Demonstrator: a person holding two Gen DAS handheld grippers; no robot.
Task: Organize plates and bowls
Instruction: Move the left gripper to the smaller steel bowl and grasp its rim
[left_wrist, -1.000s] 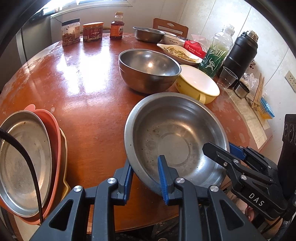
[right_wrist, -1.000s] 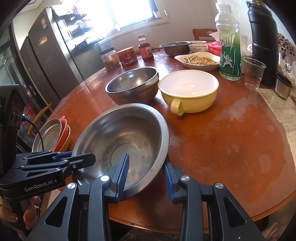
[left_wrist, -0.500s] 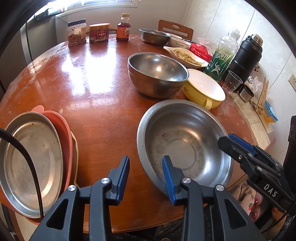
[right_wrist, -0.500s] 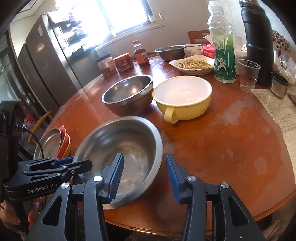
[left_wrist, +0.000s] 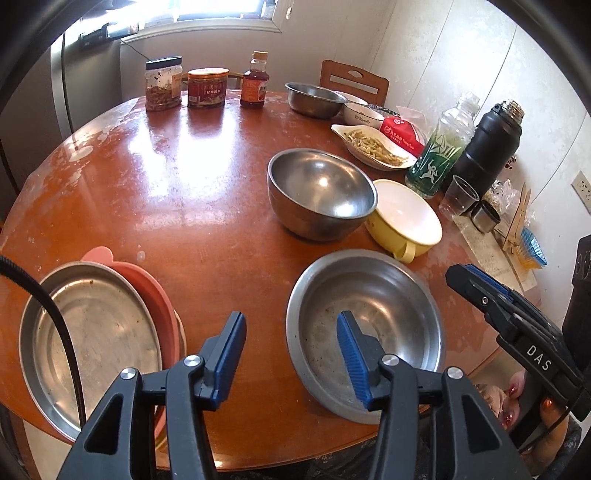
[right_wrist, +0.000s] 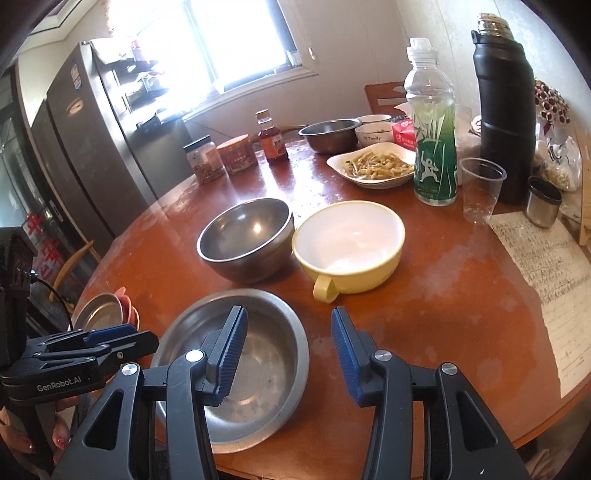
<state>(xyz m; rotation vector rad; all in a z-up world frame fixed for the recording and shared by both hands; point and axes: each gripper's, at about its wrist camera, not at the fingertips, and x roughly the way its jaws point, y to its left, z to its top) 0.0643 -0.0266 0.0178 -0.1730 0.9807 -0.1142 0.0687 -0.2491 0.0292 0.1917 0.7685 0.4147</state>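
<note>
Fingers (left_wrist: 352, 354) on left gripper (left_wrist: 291, 356) opening, right gripper (right_wrist: 286, 354) released; nothing gripped. Shallow scuffed steel basin (left_wrist: 369, 325) flat on tabletop (left_wrist: 184, 192), rim below both.

A: Left gripper (left_wrist: 291, 354), right gripper (right_wrist: 288, 350): black plastic frames, blue ribbed pads, silver screws.

B: Markings "GenRobot.AI" and "DAS" in white. Black cable at left. Painted fingernails.

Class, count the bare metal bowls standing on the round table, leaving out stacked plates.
3. A wide shallow bowl at the near edge, a deep bowl mid-table beside the yellow cup, and a small bowl at the far side. Others may be hidden.
</note>
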